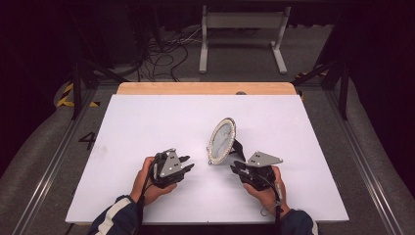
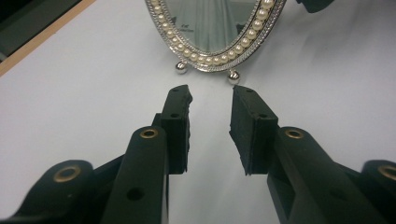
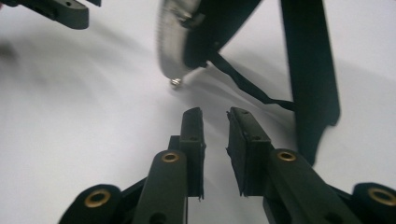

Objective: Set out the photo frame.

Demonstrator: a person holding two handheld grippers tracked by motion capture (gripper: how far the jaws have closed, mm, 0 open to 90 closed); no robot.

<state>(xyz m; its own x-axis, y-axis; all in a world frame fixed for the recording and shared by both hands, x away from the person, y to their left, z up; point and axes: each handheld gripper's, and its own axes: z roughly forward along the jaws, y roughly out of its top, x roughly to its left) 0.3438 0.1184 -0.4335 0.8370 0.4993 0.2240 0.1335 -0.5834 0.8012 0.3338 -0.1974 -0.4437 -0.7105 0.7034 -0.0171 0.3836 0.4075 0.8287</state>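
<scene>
**High view first: oval mirror standing between my two grippers**

High view is showing a white table with a strip of wood along its far edge. I am sitting at the near side, my forearms coming in from the bottom. An oval mirror with a pearl-beaded silver frame is standing upright near the middle of the table, leaning back on a black stand behind it. My left gripper is resting in my left hand, just to the left of the mirror and pointing toward it. My right gripper is sitting in my right hand, just below and to the right of the mirror, its tips close to the foot of the stand.

Left gripper view is looking along my left gripper at the front of the mirror. Its jaws are standing narrowly apart with nothing but bare table between them. The mirror's two small ball feet are sitting just beyond the tips, not touching them.

Right gripper view is looking at the mirror's back, a little blurred. My right gripper is holding its jaws narrowly apart, gripping nothing. The black stand is rising just right of the tips, joined to the frame by a thin black cord.
</scene>
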